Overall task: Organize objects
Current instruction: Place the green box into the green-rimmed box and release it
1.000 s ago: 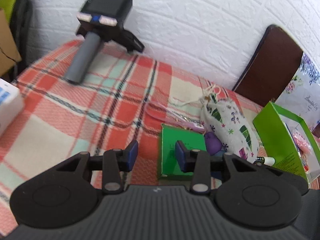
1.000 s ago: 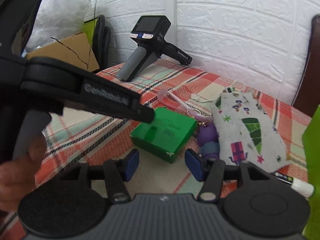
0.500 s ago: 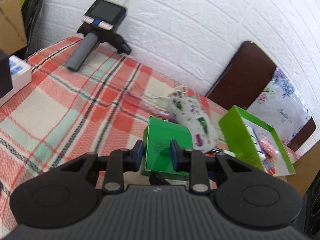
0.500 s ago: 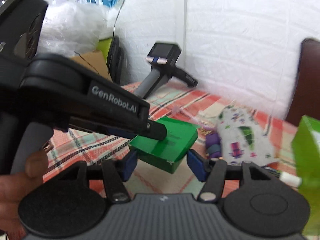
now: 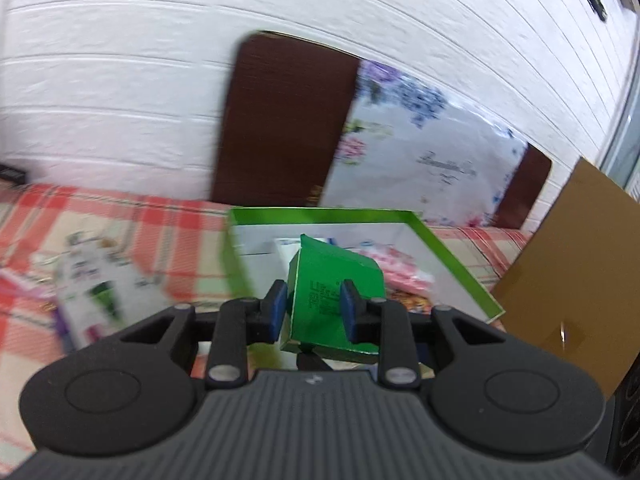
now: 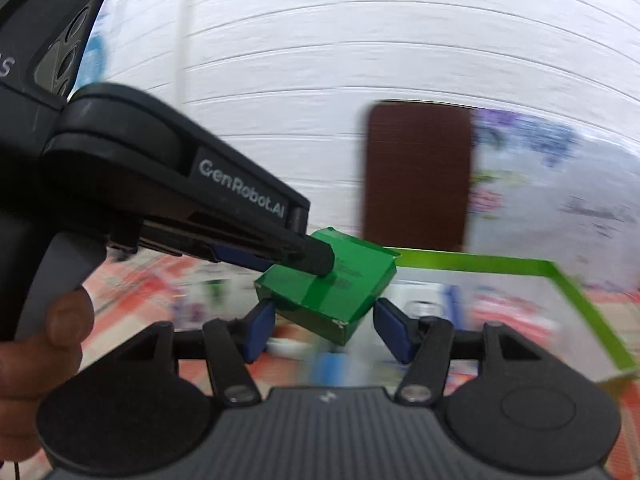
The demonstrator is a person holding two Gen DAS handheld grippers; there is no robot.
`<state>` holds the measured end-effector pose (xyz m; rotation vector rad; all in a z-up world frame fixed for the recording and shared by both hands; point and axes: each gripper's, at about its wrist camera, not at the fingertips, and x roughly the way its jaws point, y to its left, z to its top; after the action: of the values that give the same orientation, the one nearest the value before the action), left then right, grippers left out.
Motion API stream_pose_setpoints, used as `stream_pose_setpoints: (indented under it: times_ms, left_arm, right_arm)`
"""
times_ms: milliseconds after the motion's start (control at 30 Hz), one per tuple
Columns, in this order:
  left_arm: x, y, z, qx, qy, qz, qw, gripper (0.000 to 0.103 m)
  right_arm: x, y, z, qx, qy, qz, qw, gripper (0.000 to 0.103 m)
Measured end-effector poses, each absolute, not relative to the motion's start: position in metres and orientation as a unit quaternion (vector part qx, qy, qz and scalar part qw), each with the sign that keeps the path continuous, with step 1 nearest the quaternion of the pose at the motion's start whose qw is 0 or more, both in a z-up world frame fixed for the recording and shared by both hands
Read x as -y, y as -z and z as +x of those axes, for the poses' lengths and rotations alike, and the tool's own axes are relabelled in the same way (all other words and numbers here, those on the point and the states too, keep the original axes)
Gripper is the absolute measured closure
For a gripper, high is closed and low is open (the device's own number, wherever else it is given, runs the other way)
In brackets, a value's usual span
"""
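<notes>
The small flat green cardboard box is in the air, tilted, clamped between the blue fingers of the left gripper. It hangs over the near edge of the open lime-green tray with white inside, which stands on the counter with the red checked cloth. Beside the tray, on the side away from the brown cardboard sheet, lies a white printed fabric pouch. The right gripper is just under the box, its fingers apart and not touching it.

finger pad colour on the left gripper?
Blue pads on black fingers, clamped on the green box. Clearest in the left wrist view.
</notes>
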<state>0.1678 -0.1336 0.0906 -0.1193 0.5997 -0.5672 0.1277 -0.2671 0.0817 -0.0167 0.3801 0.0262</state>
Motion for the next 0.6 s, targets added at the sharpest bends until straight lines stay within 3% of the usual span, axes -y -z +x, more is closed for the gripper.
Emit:
stream_pose_setpoints:
  times_ms: [100, 600]
  left_arm:
    - [0.174, -0.081, 0.178, -0.307, 0.261, -0.017, 0.915, 0.066]
    - [0.161, -0.072, 0.13, -0.325, 0.193, 0.048, 0.925, 0.063]
  right_arm:
    - [0.296, -0.073, 0.136, -0.191, 0.049, -0.01, 0.98, 0.033]
    - [0.322, -0.066, 0.077, -0.194, 0.06, 0.081, 0.976, 0.033]
